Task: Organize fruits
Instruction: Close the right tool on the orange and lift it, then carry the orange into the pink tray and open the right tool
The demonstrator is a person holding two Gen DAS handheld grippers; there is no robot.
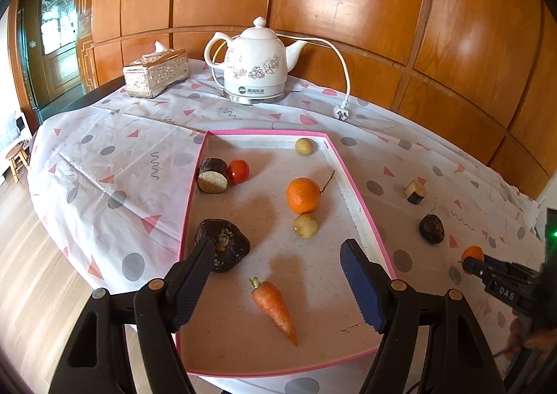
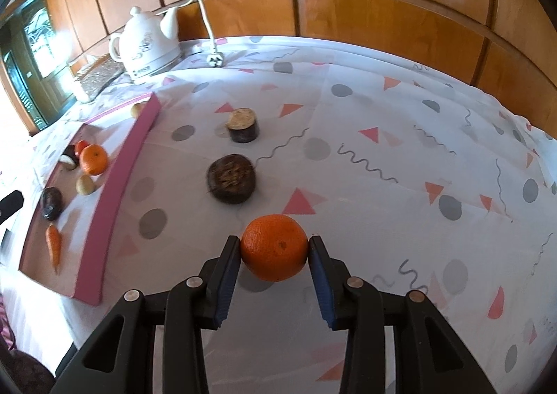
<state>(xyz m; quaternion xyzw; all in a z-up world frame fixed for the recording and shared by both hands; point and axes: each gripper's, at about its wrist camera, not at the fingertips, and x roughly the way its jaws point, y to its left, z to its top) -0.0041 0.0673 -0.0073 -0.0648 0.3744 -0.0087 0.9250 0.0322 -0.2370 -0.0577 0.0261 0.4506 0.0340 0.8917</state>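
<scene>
In the right wrist view an orange (image 2: 274, 250) sits between the blue pads of my right gripper (image 2: 274, 245), which is shut on it just above the patterned cloth. The left wrist view shows that same gripper (image 1: 470, 262) at the far right, with the orange (image 1: 472, 252) at its tips. My left gripper (image 1: 278, 251) hangs open over the pink-rimmed tray (image 1: 189, 206), holding nothing. Inside the tray lie a second orange (image 1: 303, 195), a carrot (image 1: 275, 307), a tomato (image 1: 238, 171), two pale round fruits (image 1: 305, 226) and two dark pieces (image 1: 222, 247).
On the cloth to the right of the tray lie a dark round lump (image 2: 231, 183) and a cut dark stub (image 2: 243, 129). A white kettle (image 1: 256, 63) with its cord and plug (image 1: 340, 111) and a tissue box (image 1: 156, 73) stand by the wooden wall.
</scene>
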